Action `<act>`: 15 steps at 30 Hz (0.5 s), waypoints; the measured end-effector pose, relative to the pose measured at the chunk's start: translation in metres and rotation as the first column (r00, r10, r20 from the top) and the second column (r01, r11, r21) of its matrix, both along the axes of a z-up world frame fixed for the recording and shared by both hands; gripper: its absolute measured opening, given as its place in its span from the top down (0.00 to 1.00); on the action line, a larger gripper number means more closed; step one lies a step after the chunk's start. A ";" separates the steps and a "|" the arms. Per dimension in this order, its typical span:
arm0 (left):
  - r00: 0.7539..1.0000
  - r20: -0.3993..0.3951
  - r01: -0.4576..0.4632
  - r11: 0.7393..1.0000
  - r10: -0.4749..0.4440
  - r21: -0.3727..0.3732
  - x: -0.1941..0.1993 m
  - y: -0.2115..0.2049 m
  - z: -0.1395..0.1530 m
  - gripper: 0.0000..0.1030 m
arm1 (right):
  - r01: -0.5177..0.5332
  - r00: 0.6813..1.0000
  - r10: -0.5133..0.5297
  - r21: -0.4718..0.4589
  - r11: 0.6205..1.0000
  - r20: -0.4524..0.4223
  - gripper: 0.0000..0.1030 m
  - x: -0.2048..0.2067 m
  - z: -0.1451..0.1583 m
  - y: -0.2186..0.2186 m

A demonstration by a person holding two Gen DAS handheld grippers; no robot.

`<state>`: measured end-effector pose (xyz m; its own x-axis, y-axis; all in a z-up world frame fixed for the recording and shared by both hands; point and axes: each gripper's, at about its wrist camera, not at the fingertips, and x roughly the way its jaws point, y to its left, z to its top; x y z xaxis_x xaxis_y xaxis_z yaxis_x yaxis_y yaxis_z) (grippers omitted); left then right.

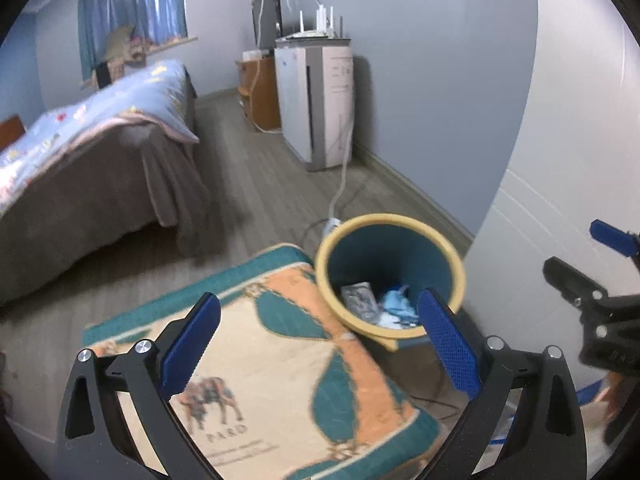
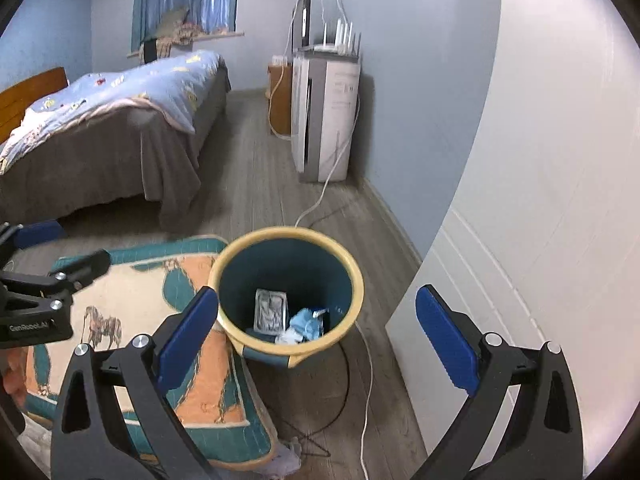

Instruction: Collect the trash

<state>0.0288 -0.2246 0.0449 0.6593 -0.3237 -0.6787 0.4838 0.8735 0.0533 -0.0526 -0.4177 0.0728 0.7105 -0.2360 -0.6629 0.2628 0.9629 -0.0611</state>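
Note:
A teal waste bin with a yellow rim [image 1: 390, 276] [image 2: 286, 292] stands on the wood floor beside a patterned cushion. Inside lie a silver wrapper [image 2: 271, 310] [image 1: 359, 300] and crumpled blue and white trash [image 2: 306, 322] [image 1: 396, 306]. My left gripper [image 1: 320, 344] is open and empty, above the cushion and the bin's near rim. My right gripper [image 2: 320, 340] is open and empty, held above the bin's near edge. Each gripper shows at the edge of the other's view, the right one [image 1: 600, 280] and the left one [image 2: 44, 264].
A teal and orange cushion [image 1: 280, 360] [image 2: 132, 340] lies left of the bin. White door [image 2: 520, 240] at right. Cables [image 2: 366, 380] run on the floor by the bin. A bed [image 2: 112, 128] stands at left, a white appliance [image 2: 324, 116] against the far wall.

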 end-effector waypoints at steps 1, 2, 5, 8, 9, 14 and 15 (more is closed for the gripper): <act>1.000 0.002 -0.003 1.000 0.003 0.014 0.000 0.000 -0.001 0.05 | 0.008 1.000 -0.008 0.010 1.000 -0.009 0.06 0.001 -0.002 -0.002; 1.000 0.000 -0.003 1.000 0.003 0.018 0.001 0.001 -0.001 0.05 | 0.016 1.000 -0.016 0.019 1.000 -0.012 0.06 0.001 -0.003 -0.004; 1.000 -0.009 0.007 1.000 -0.007 0.003 -0.001 0.006 0.000 0.05 | 0.031 0.999 -0.031 0.053 0.998 -0.008 0.06 -0.001 -0.003 -0.009; 1.000 0.003 0.001 1.000 -0.001 0.012 -0.002 0.007 0.001 0.05 | 0.039 0.999 -0.038 0.059 0.998 -0.012 0.06 -0.001 -0.003 -0.010; 1.000 0.010 -0.003 1.000 0.003 0.016 -0.002 0.008 0.002 0.05 | 0.040 0.999 -0.039 0.056 0.998 -0.011 0.06 -0.001 -0.002 -0.009; 1.000 -0.009 -0.002 1.000 0.001 -0.011 -0.001 0.011 0.005 0.05 | 0.038 0.999 -0.037 0.041 0.998 -0.002 0.06 -0.004 -0.001 -0.005; 1.000 -0.013 -0.001 1.000 0.001 -0.015 -0.001 0.011 0.005 0.05 | 0.039 0.999 -0.039 0.040 0.998 -0.001 0.06 -0.005 -0.001 -0.004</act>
